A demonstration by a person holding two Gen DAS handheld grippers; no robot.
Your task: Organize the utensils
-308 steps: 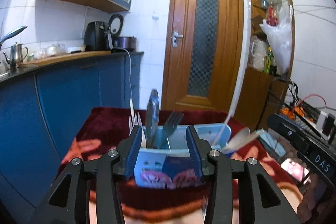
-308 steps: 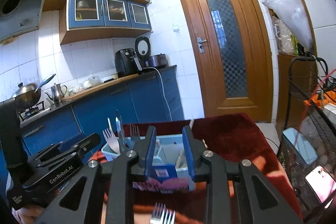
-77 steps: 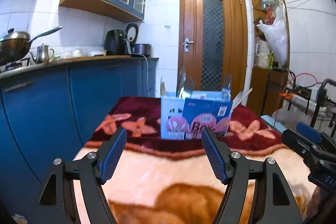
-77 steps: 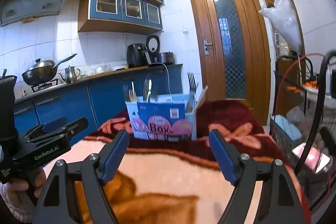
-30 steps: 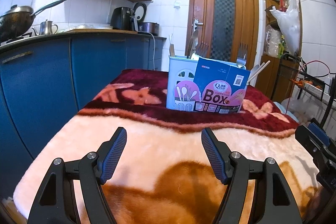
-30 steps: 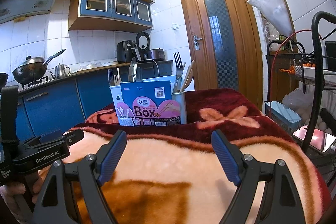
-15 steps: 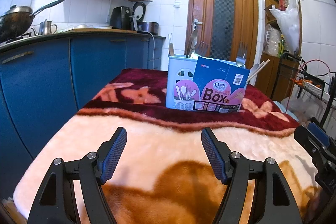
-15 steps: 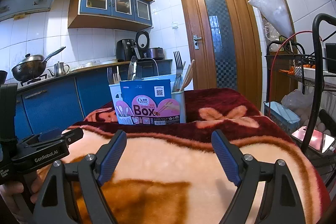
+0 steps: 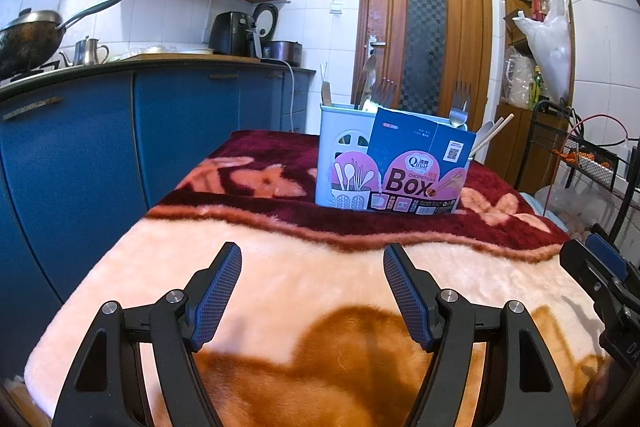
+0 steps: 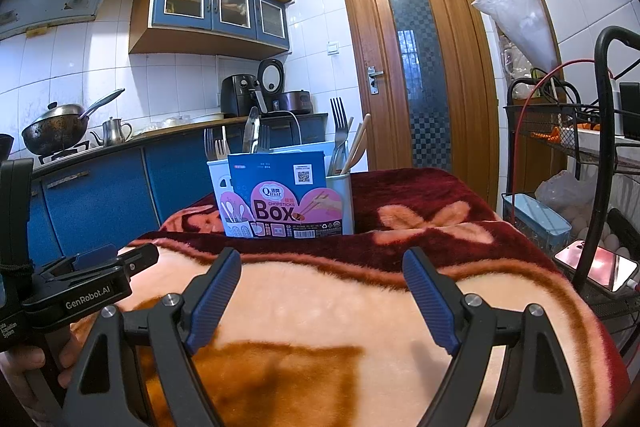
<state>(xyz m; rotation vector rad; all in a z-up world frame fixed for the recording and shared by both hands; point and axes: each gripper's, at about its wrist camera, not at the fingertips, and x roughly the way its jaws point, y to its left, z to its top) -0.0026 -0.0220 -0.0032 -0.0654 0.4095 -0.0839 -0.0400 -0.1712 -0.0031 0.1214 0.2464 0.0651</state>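
Observation:
A pale blue utensil holder with a blue and pink "Box" card on its front stands on the dark red far part of the blanket. Forks, a knife, spoons and chopsticks stick up out of it. My left gripper hovers over the peach front part of the blanket, well short of the holder, open and empty. My right gripper is likewise open and empty, back from the holder. The left gripper's body shows at the lower left of the right wrist view, held by a hand.
The table is covered by a peach and dark red flowered blanket. Blue kitchen cabinets with a wok and kettle run along the left. A wire rack with cables and a phone stands at the right. A wooden door is behind.

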